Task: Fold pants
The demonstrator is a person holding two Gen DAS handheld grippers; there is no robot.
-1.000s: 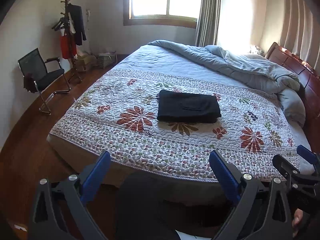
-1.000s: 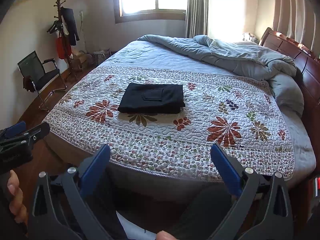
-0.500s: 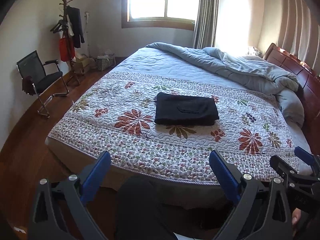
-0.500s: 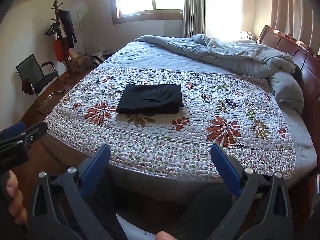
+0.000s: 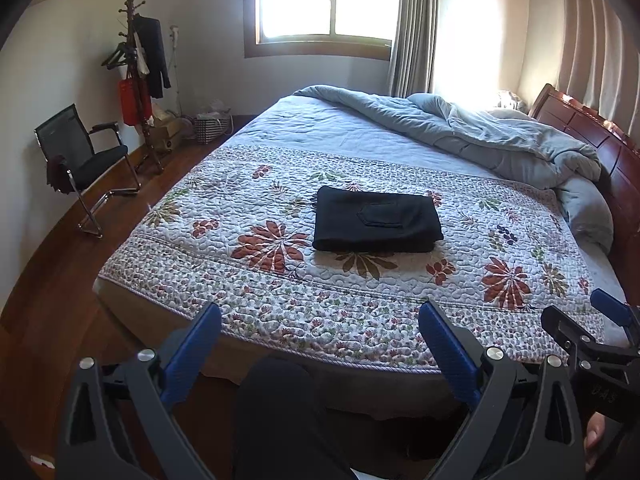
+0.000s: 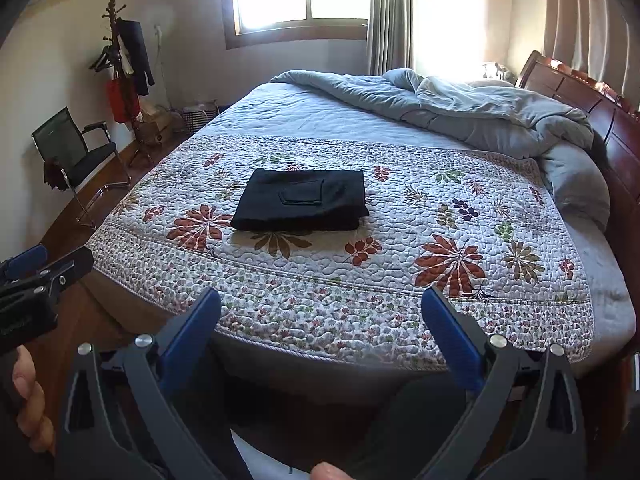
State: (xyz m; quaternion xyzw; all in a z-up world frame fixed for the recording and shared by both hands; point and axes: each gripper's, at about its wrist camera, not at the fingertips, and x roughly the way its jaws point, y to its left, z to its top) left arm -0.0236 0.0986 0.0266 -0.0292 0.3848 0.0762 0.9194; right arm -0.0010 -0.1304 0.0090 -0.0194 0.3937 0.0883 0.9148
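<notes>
- Black folded fabric pants (image 5: 376, 220) lie flat mid-way on the floral quilted bed (image 5: 280, 308).
- Left gripper (image 5: 320, 344) and right gripper (image 6: 320, 320), jaws spread, empty, hang off the bed's near edge.

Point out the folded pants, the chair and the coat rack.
Folded pants (image 5: 376, 220), left wrist view, on the back pocket.
Chair (image 5: 96, 164), left wrist view, on the seat.
Coat rack (image 6: 116, 52), right wrist view, on the pole.

floral quilt (image 5: 280, 280), grey duvet (image 5: 500, 140), black chair (image 5: 80, 152), coat stand (image 5: 136, 80)
</notes>
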